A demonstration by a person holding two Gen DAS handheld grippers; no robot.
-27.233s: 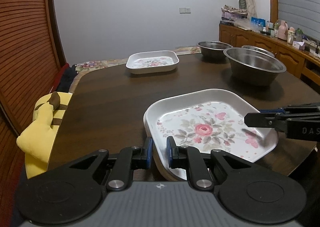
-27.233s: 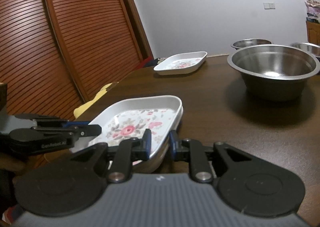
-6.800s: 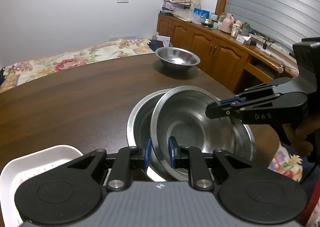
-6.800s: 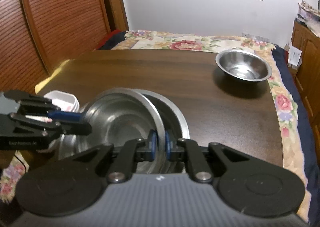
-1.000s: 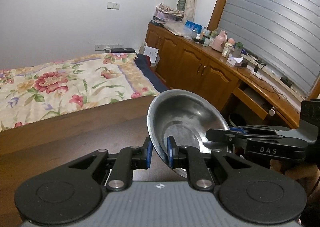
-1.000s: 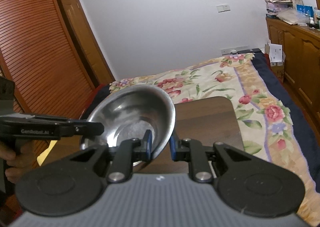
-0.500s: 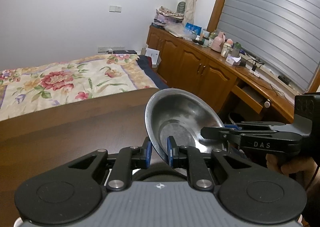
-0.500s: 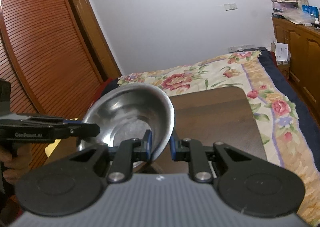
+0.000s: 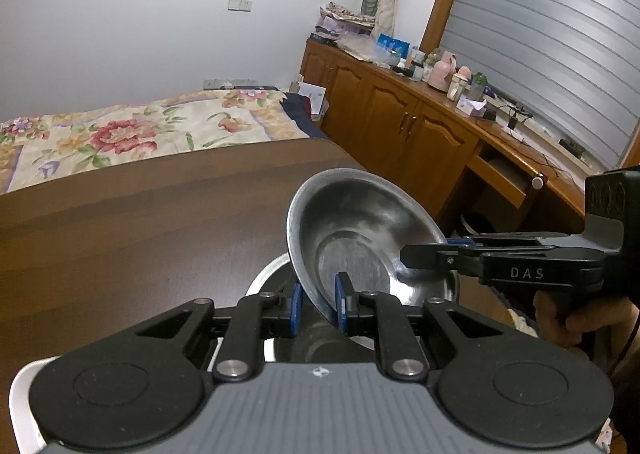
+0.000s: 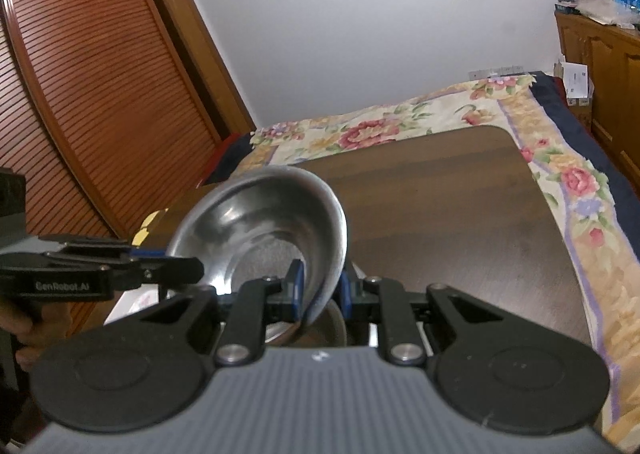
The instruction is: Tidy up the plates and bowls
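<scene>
Left wrist: steel bowl [image 9: 360,238] tilted, airborne | left gripper [image 9: 318,308] and right gripper [image 10: 320,294] jaws clamp opposite rims | nested bowl stack [image 9: 266,274] on table [image 9: 140,222] directly beneath | next likely: level, lower straight in

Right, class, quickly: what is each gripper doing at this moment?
Left gripper: shut on the rim of the steel bowl.
Right gripper: shut on the opposite rim of the same steel bowl, held tilted above the stacked bowls.
</scene>
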